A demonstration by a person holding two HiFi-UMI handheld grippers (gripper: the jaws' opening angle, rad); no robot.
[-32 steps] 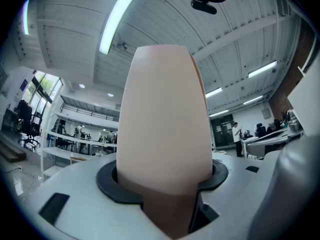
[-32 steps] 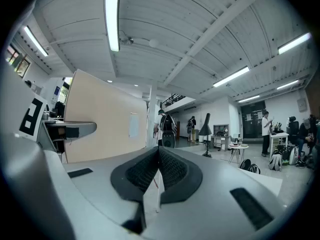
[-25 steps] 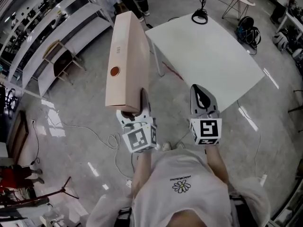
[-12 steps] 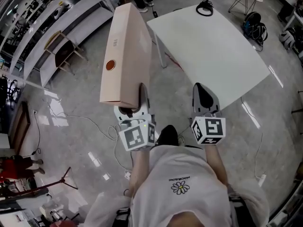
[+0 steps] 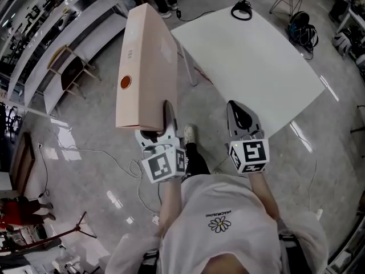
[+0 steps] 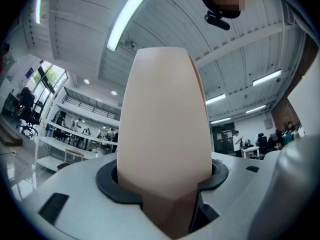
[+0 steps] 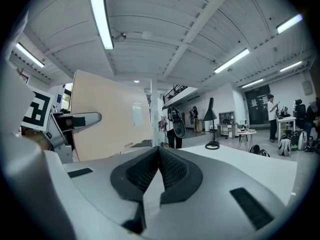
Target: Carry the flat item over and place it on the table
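Note:
The flat item is a tall, thin beige box [image 5: 145, 67] with a round brown mark on its edge. My left gripper [image 5: 155, 129] is shut on its lower end and holds it upright on edge above the floor. In the left gripper view the box [image 6: 165, 134] fills the gap between the jaws. The right gripper [image 5: 239, 116] is shut and holds nothing; its pads [image 7: 170, 166] meet at the tip. It hovers just short of the near edge of the white table [image 5: 251, 56]. In the right gripper view the box [image 7: 110, 116] stands to the left and the table [image 7: 250, 159] spreads ahead.
A black lamp [image 5: 242, 7] with a looped cable stands at the table's far edge. White shelving [image 5: 63, 21] and a wooden chair [image 5: 71, 67] line the left side. Cables [image 5: 97, 153] trail over the floor. Bags [image 5: 302, 30] lie beyond the table at the right. A person [image 7: 172, 119] stands farther back.
The box and both grippers have shifted a little up and left in the head view. A shoe has come into view between the grippers. Both grips are unchanged.

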